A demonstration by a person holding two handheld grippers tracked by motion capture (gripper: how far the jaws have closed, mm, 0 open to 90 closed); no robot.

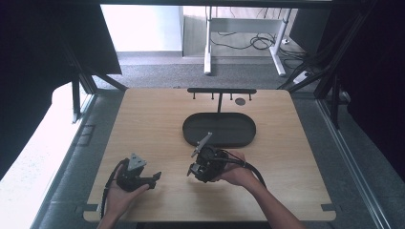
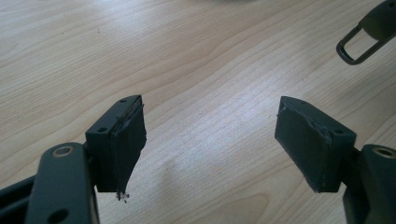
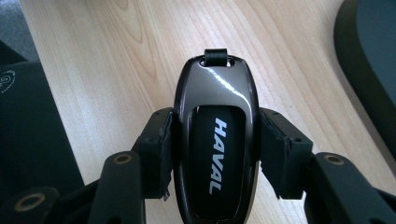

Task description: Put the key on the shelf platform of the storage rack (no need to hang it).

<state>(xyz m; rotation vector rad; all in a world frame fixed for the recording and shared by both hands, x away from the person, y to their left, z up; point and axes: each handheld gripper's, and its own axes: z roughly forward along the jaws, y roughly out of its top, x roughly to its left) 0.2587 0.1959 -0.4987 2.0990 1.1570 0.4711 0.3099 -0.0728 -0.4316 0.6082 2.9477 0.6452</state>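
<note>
A glossy dark car key fob (image 3: 217,154) with white "HAVAL" lettering sits upright between the pads of my right gripper (image 3: 217,116), which is shut on its sides. A small strap loop tops the fob. In the high view the right gripper (image 1: 193,169) is held at the table's middle front, just in front of the black oval tray (image 1: 239,139). My left gripper (image 1: 154,178) rests in a hand at the front left, its jaws wide apart over bare wood. In the left gripper view, the left gripper (image 2: 210,102) holds nothing, and a metal ring (image 2: 355,46) shows at the upper right.
A black stand with a crossbar of small hooks (image 1: 221,90) rises behind the tray. The tray's rim (image 3: 345,51) lies to the right in the right gripper view. A dark flat object (image 3: 28,135) sits at that view's left edge. The wooden table (image 1: 153,114) has room at left.
</note>
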